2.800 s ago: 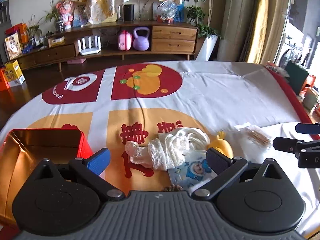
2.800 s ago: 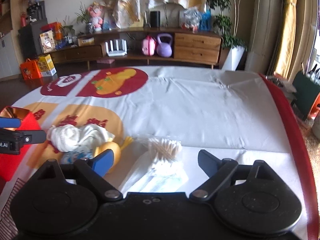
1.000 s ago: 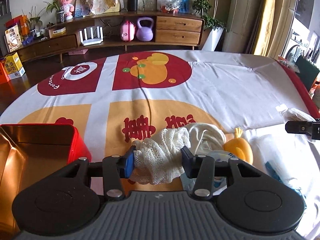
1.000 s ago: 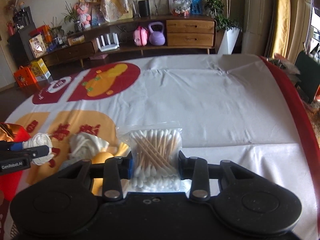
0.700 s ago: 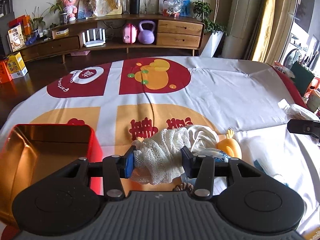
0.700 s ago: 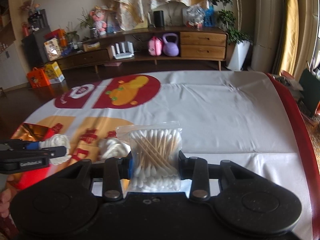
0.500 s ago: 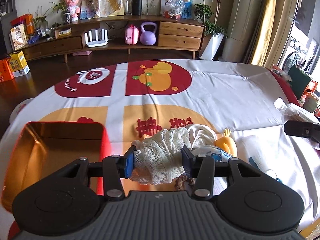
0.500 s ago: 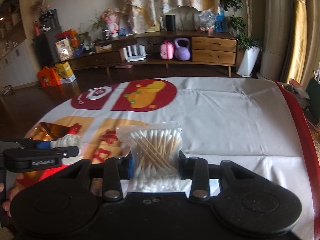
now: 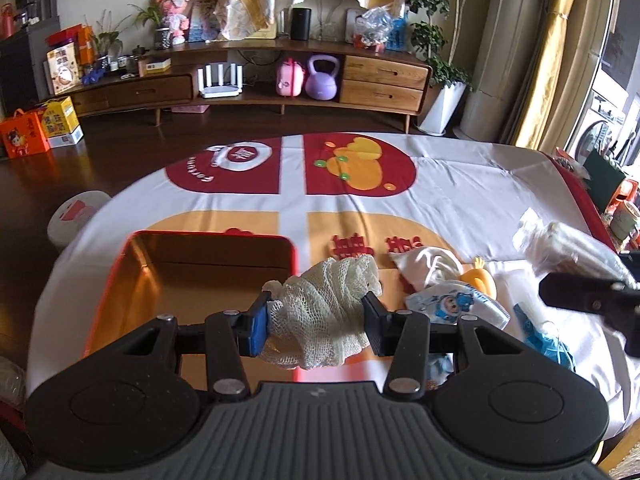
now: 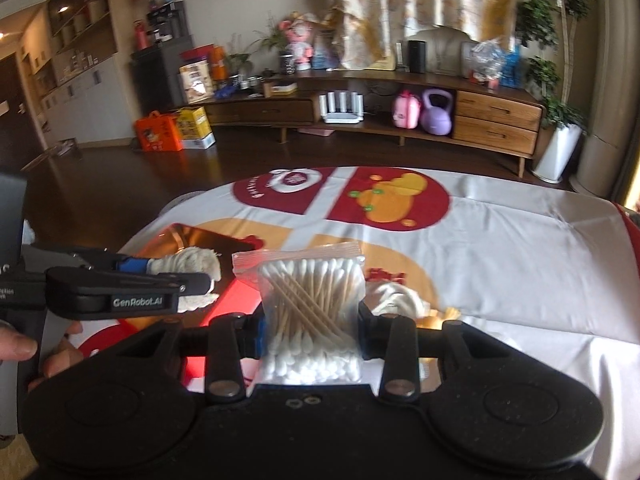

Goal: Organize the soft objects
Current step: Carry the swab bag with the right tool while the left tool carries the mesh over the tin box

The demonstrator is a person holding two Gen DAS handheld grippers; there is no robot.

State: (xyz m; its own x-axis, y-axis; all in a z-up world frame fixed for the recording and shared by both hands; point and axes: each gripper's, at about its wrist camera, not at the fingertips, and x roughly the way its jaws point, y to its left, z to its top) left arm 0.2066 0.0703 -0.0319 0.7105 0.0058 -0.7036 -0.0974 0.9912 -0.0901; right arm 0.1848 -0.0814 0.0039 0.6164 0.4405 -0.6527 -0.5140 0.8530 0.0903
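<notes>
Left gripper (image 9: 316,322): still clamping the mesh cloth (image 9: 324,312), now nearing the red tin (image 9: 132,280).
Right gripper (image 10: 310,336): still gripping the cotton swab bag (image 10: 310,312), lifting.

Red tin (image 9: 208,264) open above (interior bare)

Hiding red tin's (image 9: 208,240) near wall behind left gripper (image 9: 316,318); blurring right gripper (image 9: 592,300), running off the view's right edge.

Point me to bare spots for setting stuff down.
Free: the tin's floor, and white cloth right of the red prints, beyond the pile. Crowded: near right, around the duck, wipes pack and white rag.
</notes>
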